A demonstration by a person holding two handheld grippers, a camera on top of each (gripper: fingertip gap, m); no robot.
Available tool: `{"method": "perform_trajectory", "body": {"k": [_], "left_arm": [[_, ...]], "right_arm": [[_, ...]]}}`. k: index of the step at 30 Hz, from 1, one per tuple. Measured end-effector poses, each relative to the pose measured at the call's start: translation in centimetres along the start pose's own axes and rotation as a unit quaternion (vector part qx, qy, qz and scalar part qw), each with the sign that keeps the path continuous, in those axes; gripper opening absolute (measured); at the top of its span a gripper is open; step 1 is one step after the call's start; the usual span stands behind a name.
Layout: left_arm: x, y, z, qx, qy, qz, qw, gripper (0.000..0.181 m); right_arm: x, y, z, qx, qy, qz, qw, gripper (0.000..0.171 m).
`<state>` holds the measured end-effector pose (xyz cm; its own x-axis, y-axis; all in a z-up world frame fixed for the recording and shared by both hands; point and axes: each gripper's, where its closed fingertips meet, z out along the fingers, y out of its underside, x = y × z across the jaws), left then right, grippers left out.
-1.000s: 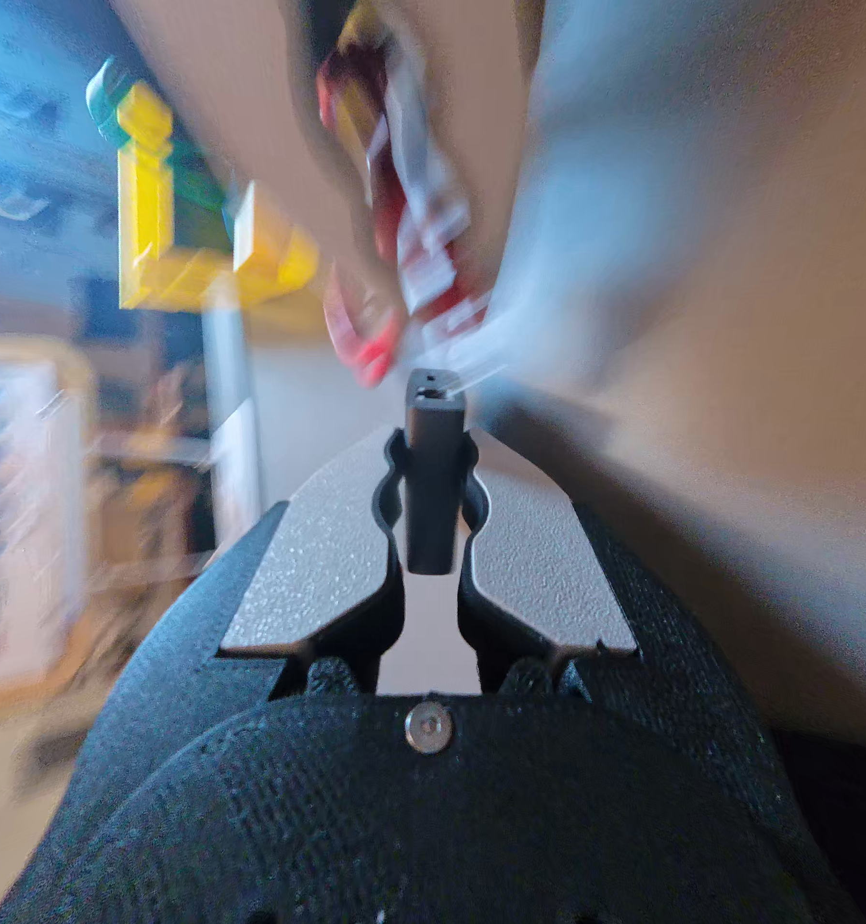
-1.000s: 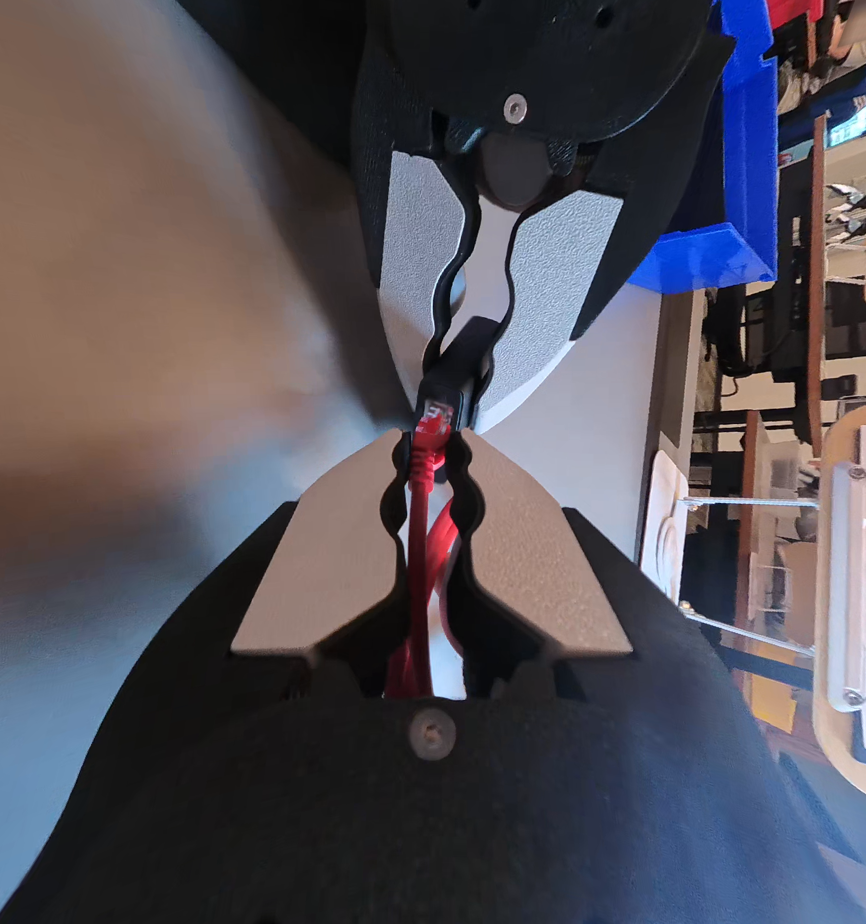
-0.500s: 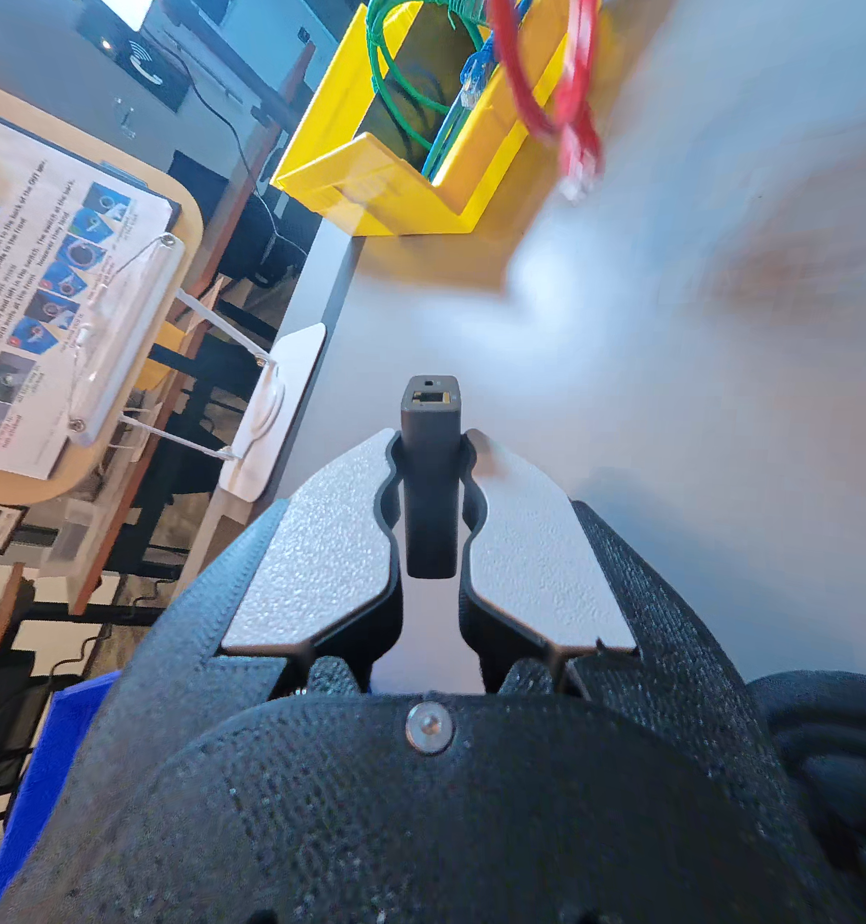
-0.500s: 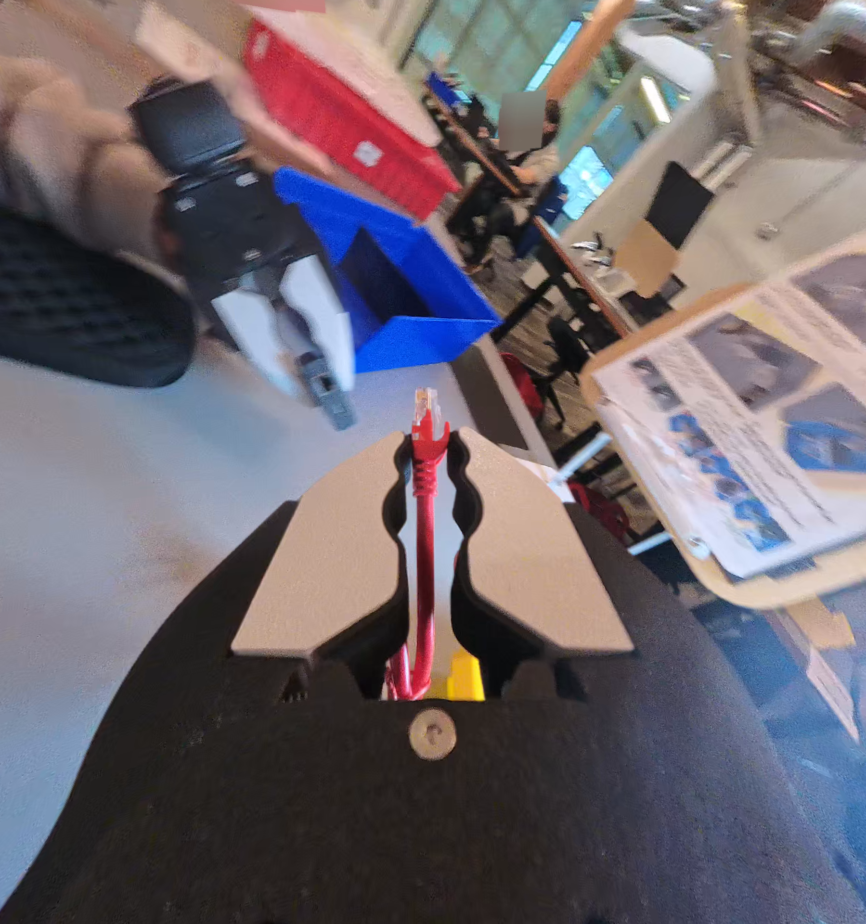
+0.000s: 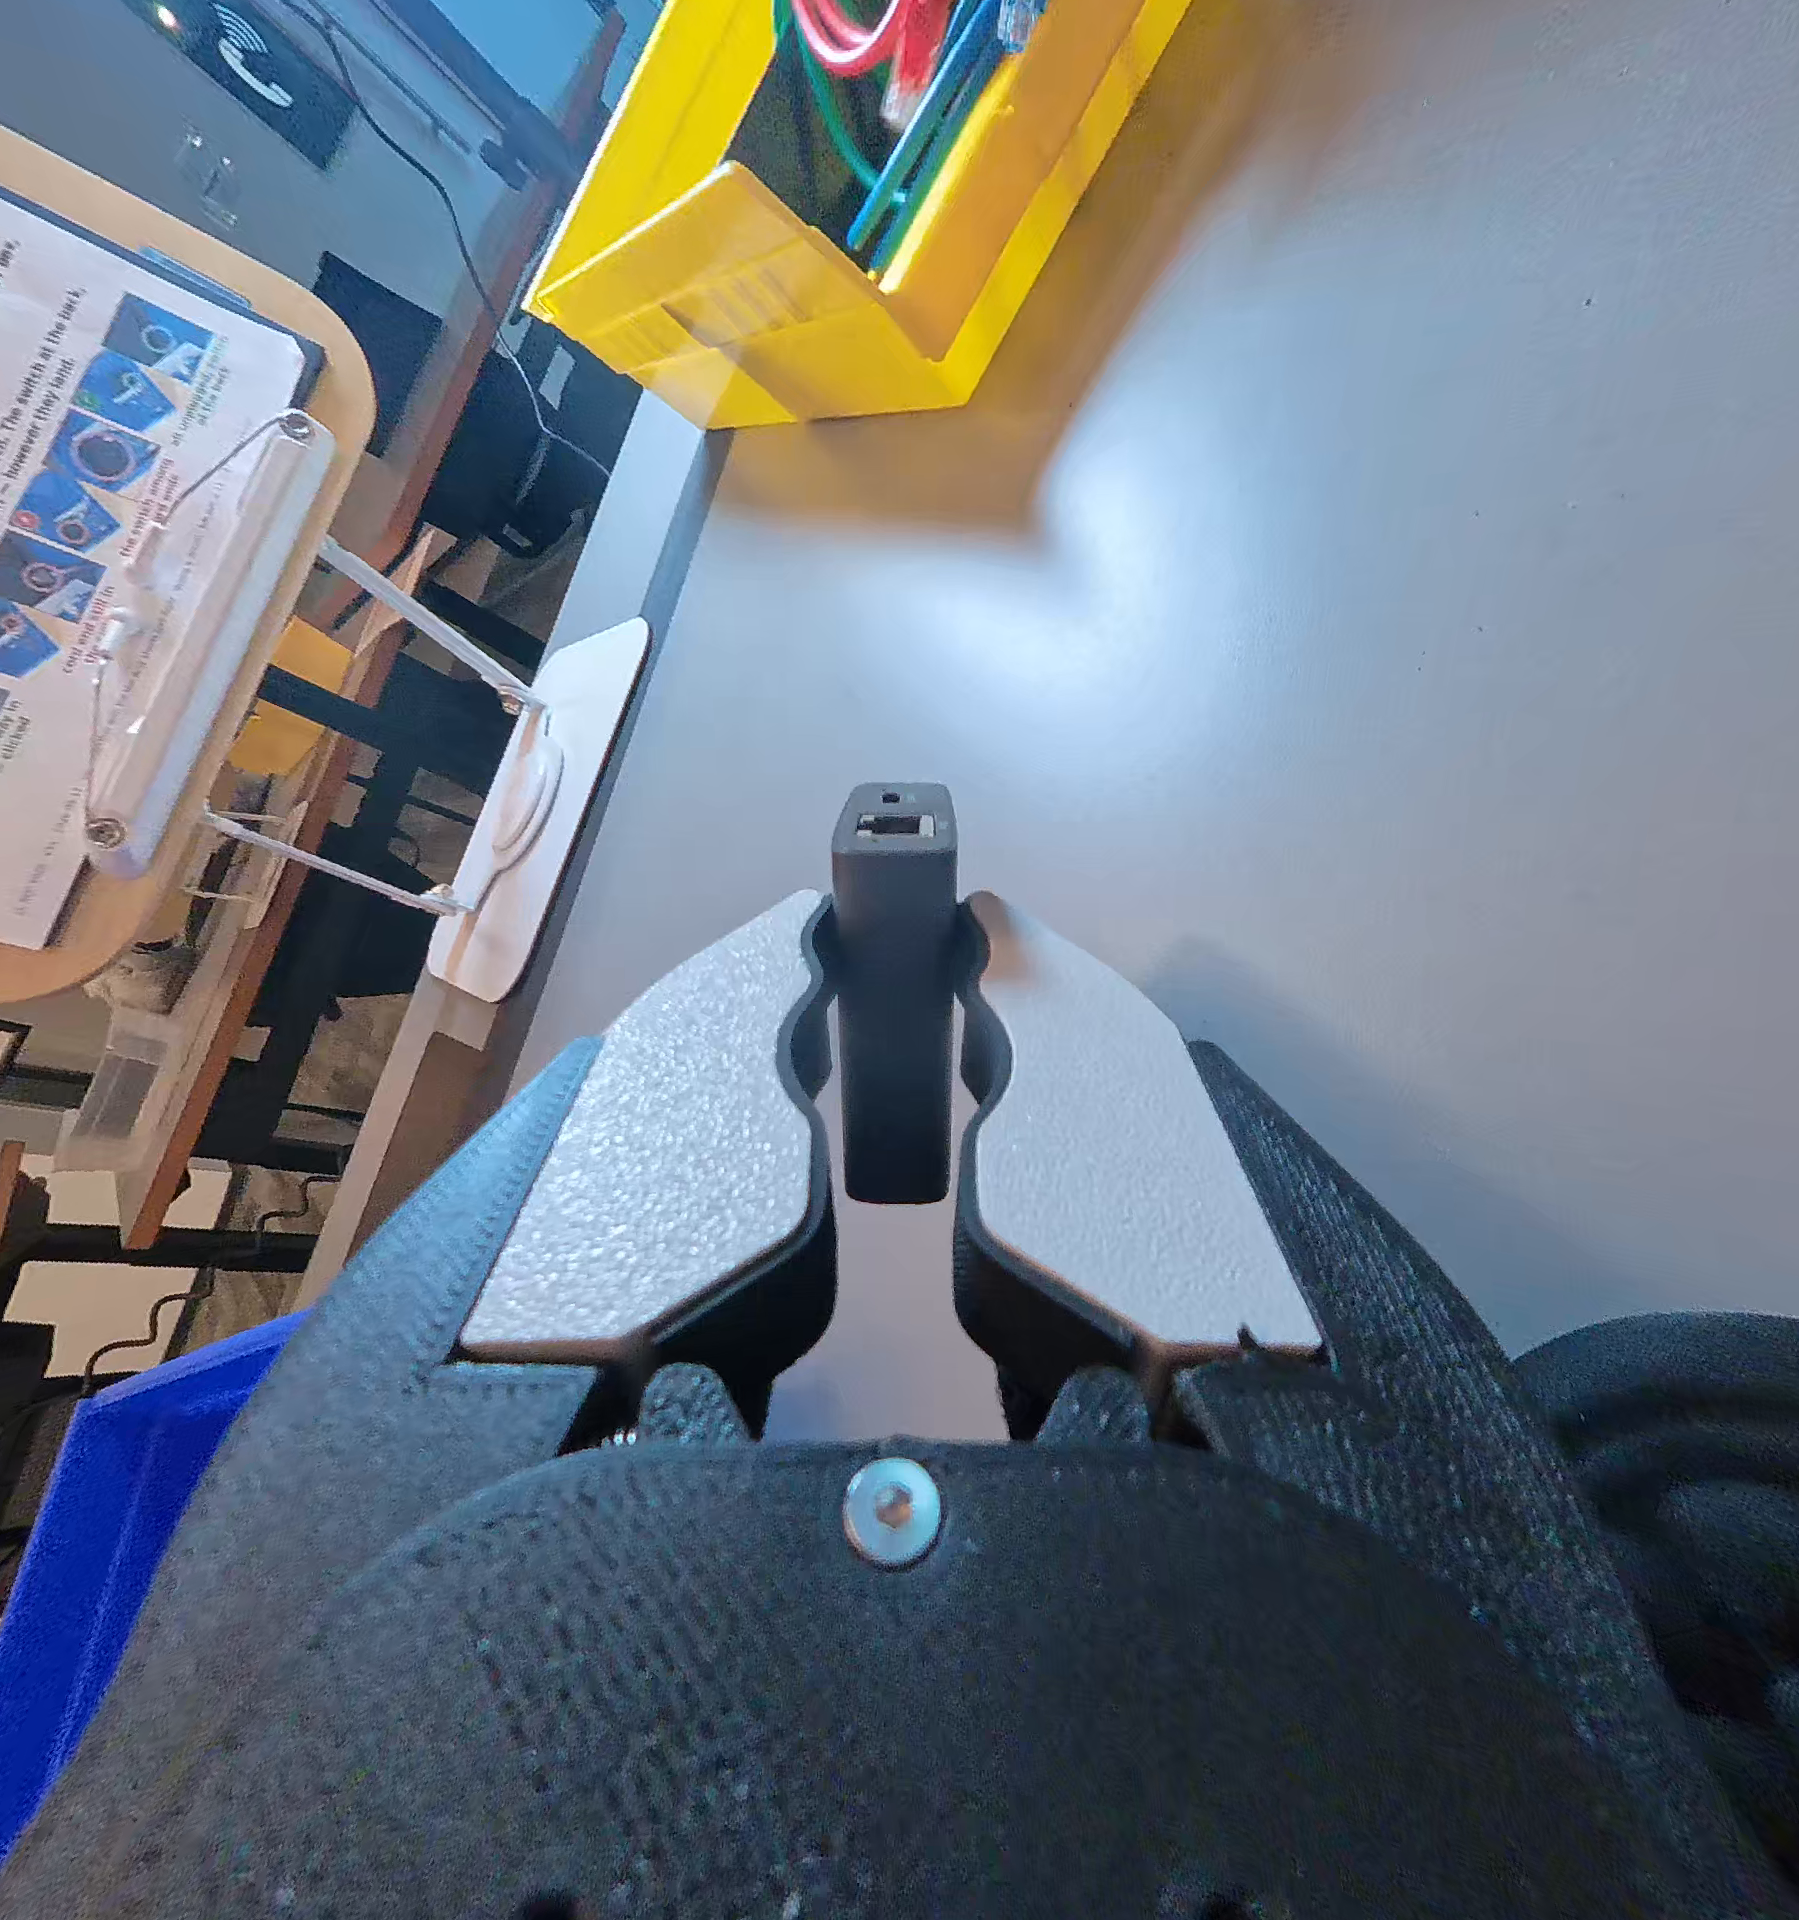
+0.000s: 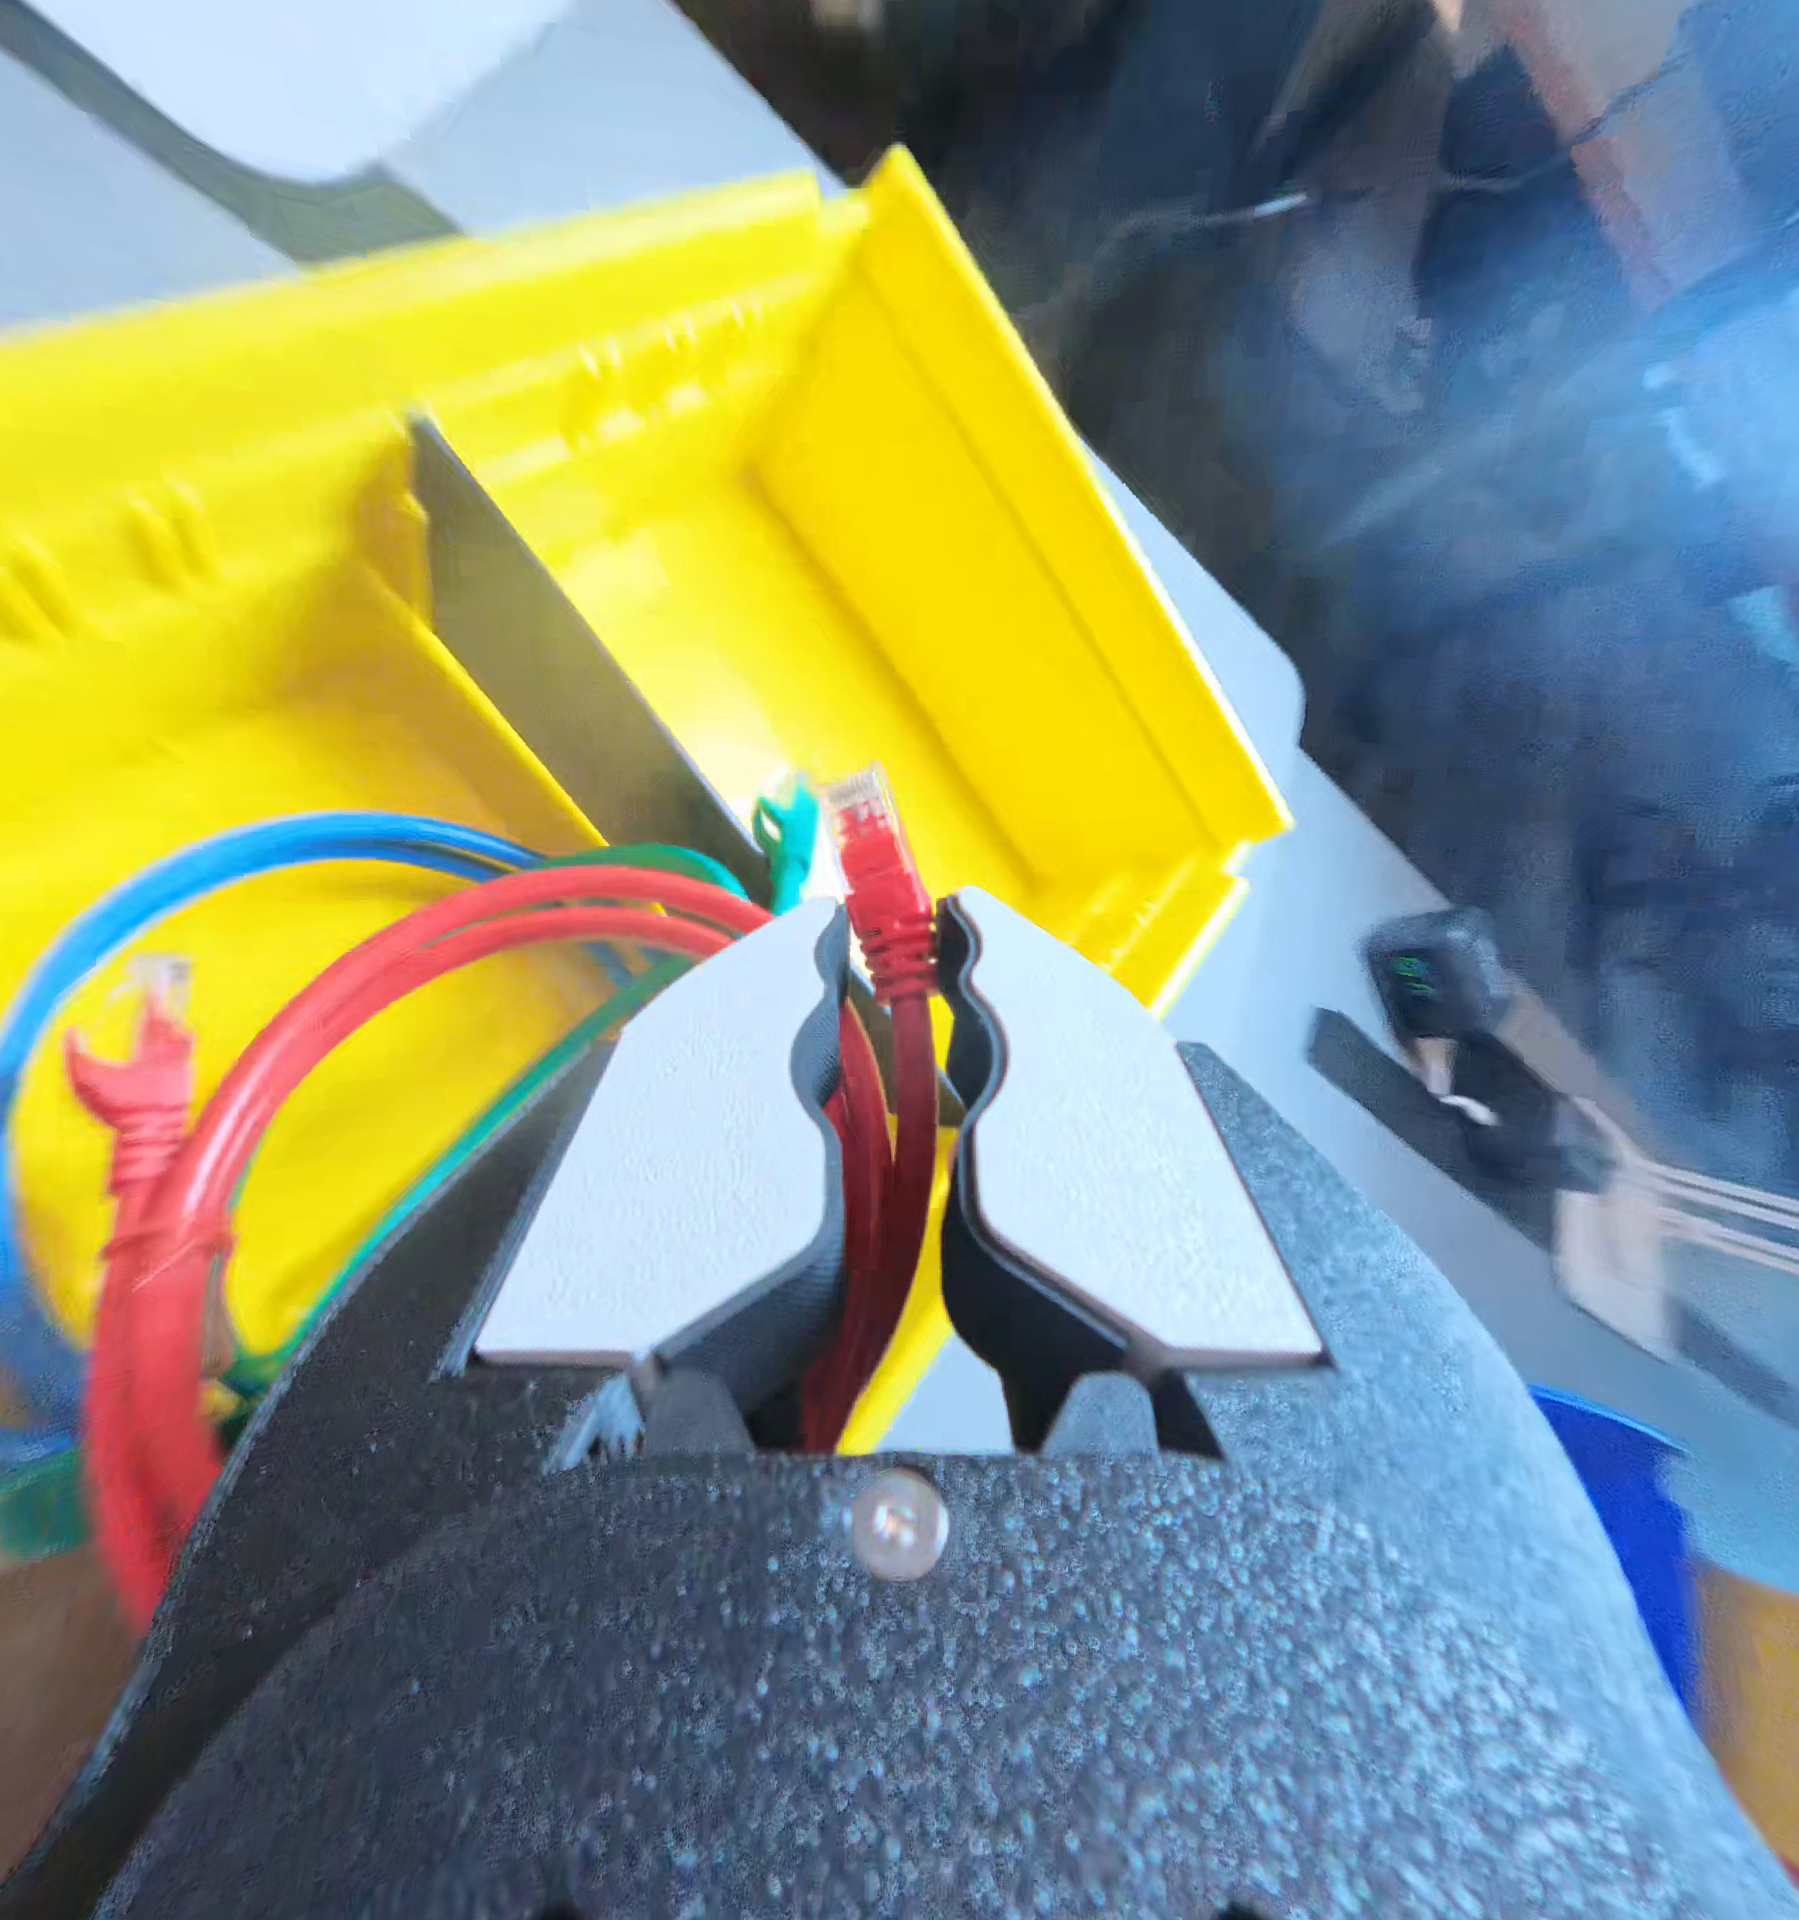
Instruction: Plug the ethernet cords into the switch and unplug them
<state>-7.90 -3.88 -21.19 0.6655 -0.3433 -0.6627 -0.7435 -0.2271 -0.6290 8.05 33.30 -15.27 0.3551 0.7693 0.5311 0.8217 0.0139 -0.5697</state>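
Note:
My left gripper [image 5: 895, 914] is shut on a small black switch [image 5: 893, 997] and holds it above the grey table with its empty port [image 5: 895, 826] facing forward. My right gripper [image 6: 890, 914] is shut on a red ethernet cord [image 6: 879, 862] just behind its clear plug. It holds the plug over the open yellow bin [image 6: 926, 520]. The cord's other red plug [image 6: 147, 1060] lies in the bin with a blue cord [image 6: 251, 842] and a green cord [image 6: 786, 842]. The left wrist view shows the yellow bin [image 5: 770, 343] far ahead, cords inside.
A dark divider [image 6: 542, 665] splits the yellow bin. A blue bin [image 5: 64, 1558] sits at the lower left beside my left gripper. An instruction sheet on a stand [image 5: 64, 582] has its white base [image 5: 552, 790] at the table edge. The right wrist view is blurred.
The red plug has come away from the switch's port. My right gripper has swung with it over the yellow bin. My left gripper has turned towards the table, still holding the switch.

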Motion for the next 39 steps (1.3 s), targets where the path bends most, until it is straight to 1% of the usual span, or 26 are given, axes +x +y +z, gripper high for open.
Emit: {"method": "perform_trajectory", "body": {"k": [2, 4, 7, 10, 12, 13, 15, 17, 19, 20, 21, 23, 25, 26, 27, 28, 29, 32, 35, 37, 39], "left_arm": [[0.3, 0.3, 0.3, -0.004, 0.006, -0.001, 1.0, 0.021], [0.5, 0.6, 0.4, -0.009, 0.011, 0.0, 1.0, 0.021], [0.7, 0.7, 0.5, -0.013, 0.011, 0.002, 1.0, 0.021], [0.6, 0.4, 0.4, -0.005, 0.011, -0.006, 1.0, 0.021], [0.6, 0.0, 0.3, 0.006, 0.012, -0.014, 1.0, 0.021], [0.6, -0.3, 0.2, 0.016, 0.012, -0.018, 1.0, 0.021], [0.7, -1.2, 0.0, 0.04, 0.018, -0.026, 0.999, 0.021], [0.9, -2.0, -0.3, 0.056, 0.024, -0.034, 0.998, 0.021], [1.1, -2.7, -0.5, 0.069, 0.025, -0.031, 0.997, 0.021], [1.3, -3.1, -0.6, 0.074, 0.027, -0.028, 0.996, 0.021], [1.6, -3.5, -0.7, 0.081, 0.03, -0.027, 0.996, 0.021], [2.3, -4.7, -1.0, 0.103, 0.044, -0.024, 0.993, 0.021], [3.0, -5.8, -1.3, 0.125, 0.057, -0.022, 0.99, 0.021], [3.3, -6.1, -1.5, 0.131, 0.06, -0.02, 0.989, 0.021], [3.4, -6.3, -1.5, 0.136, 0.061, -0.016, 0.989, 0.021], [3.5, -6.3, -1.6, 0.138, 0.063, -0.014, 0.988, 0.021], [3.6, -6.2, -1.7, 0.139, 0.067, -0.015, 0.988, 0.021], [3.9, -6.5, -1.8, 0.159, 0.085, -0.034, 0.983, 0.021], [3.8, -6.4, -1.6, 0.16, 0.08, -0.036, 0.983, 0.022], [3.6, -6.8, -1.9, 0.17, 0.078, -0.047, 0.981, 0.021], [4.0, -7.3, -2.1, 0.175, 0.092, -0.054, 0.979, 0.021]], "right_arm": [[0.1, 1.6, 0.9, -0.038, 0.019, -0.049, 0.998, 0.016], [-0.2, 2.9, 1.5, -0.069, 0.009, -0.07, 0.995, 0.019], [0.4, 2.5, 1.0, -0.048, -0.003, -0.049, 0.998, 0.029], [1.4, 0.2, -1.4, 0.021, -0.025, -0.006, 0.999, 0.04], [2.1, -2.1, -4.4, 0.087, -0.02, -0.002, 0.996, 0.043], [1.7, -3.5, -6.3, 0.127, -0.025, -0.009, 0.992, 0.043], [-1.8, -6.3, -10.6, 0.219, -0.078, -0.042, 0.972, 0.042], [-7.5, -8.0, -14.5, 0.292, -0.141, -0.097, 0.941, 0.042], [-14.5, -8.1, -17.5, 0.333, -0.216, -0.162, 0.903, 0.043], [-18.5, -7.5, -18.8, 0.346, -0.27, -0.194, 0.877, 0.043], [-22.1, -6.9, -19.7, 0.354, -0.31, -0.219, 0.855, 0.044], [-27.7, -6.1, -19.7, 0.362, -0.334, -0.263, 0.829, 0.044], [-31.5, -6.0, -18.6, 0.361, -0.328, -0.294, 0.822, 0.047], [-32.7, -6.2, -18.1, 0.368, -0.322, -0.301, 0.819, 0.046], [-33.6, -6.3, -17.5, 0.37, -0.317, -0.31, 0.816, 0.037], [-34.2, -6.0, -17.1, 0.366, -0.319, -0.326, 0.811, 0.023], [-34.5, -5.8, -17.0, 0.37, -0.321, -0.333, 0.805, 0.02], [-34.4, -5.5, -17.8, 0.383, -0.344, -0.32, 0.796, 0.019], [-33.5, -4.9, -17.9, 0.374, -0.341, -0.322, 0.8, 0.018], [-32.6, -4.6, -18.2, 0.371, -0.357, -0.3, 0.803, 0.018], [-32.5, -4.1, -18.5, 0.358, -0.38, -0.292, 0.802, 0.019]]}}
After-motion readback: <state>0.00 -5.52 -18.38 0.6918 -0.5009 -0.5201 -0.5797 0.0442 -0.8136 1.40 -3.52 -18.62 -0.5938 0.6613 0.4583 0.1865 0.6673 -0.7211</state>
